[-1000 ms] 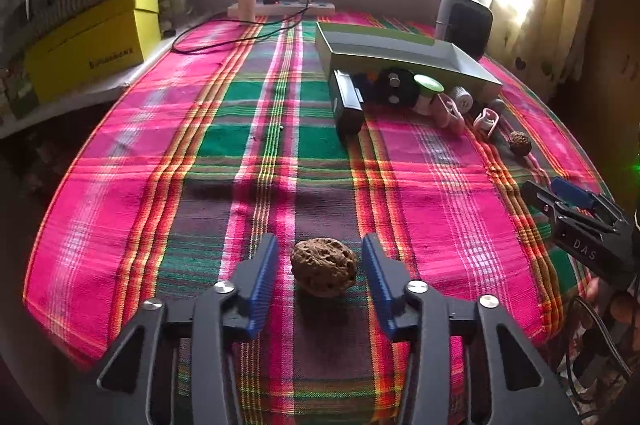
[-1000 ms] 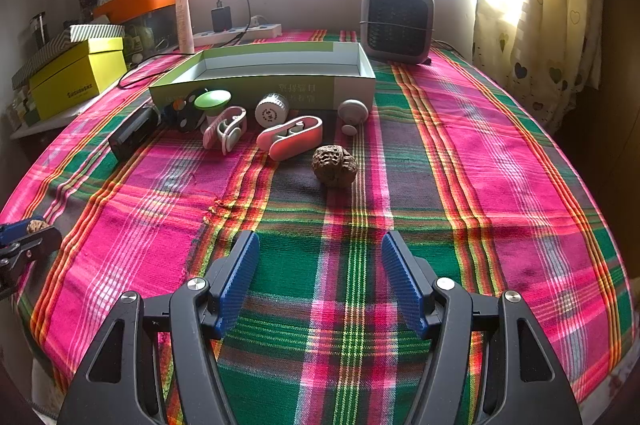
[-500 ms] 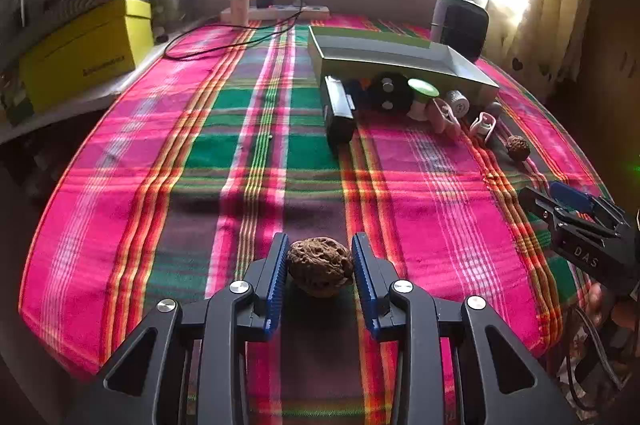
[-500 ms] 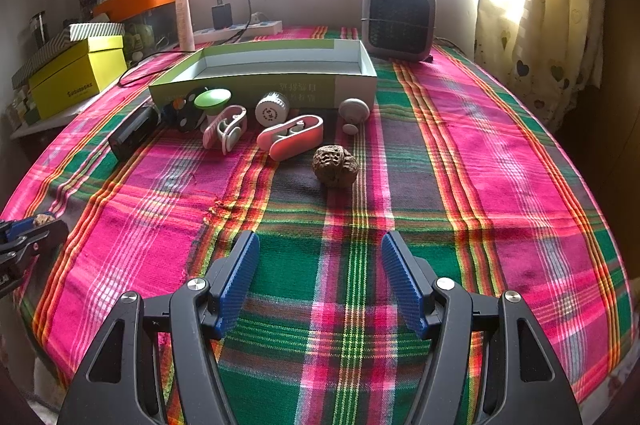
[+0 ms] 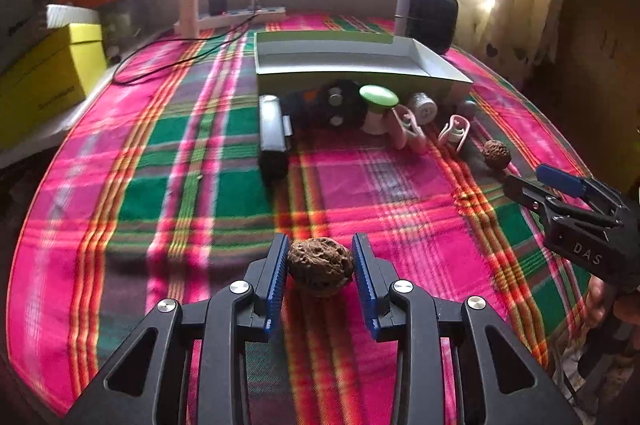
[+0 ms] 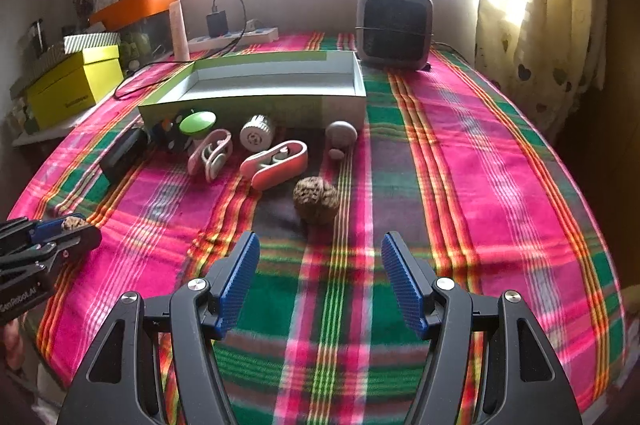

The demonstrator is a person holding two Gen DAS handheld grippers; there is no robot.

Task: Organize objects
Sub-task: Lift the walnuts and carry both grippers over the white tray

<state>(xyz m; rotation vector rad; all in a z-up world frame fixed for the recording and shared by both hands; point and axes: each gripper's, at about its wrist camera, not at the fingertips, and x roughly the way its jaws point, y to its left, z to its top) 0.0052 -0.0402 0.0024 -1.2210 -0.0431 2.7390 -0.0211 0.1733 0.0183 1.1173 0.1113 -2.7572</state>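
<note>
Closing since earlier, left tongs (image 5: 320, 267) half-hide 1 walnut (image 5: 320, 265).

A brown, wrinkled walnut (image 5: 320, 267) sat between the blue pads of the left tool (image 5: 320, 261), both pads pressed against its sides, above the near part of the plaid-covered surface (image 5: 200, 193). A second walnut (image 6: 316, 199) lay on the cloth further in, just near of a pink clip (image 6: 276, 163). Beside it a second pink clip (image 6: 211, 155), a white ribbed cap (image 6: 256, 132), a grey knob (image 6: 341, 134), a green-topped piece (image 6: 197, 123) and a black bar (image 6: 122, 155) stood in a row along the near wall of an open, empty tray (image 6: 256, 101).
</note>
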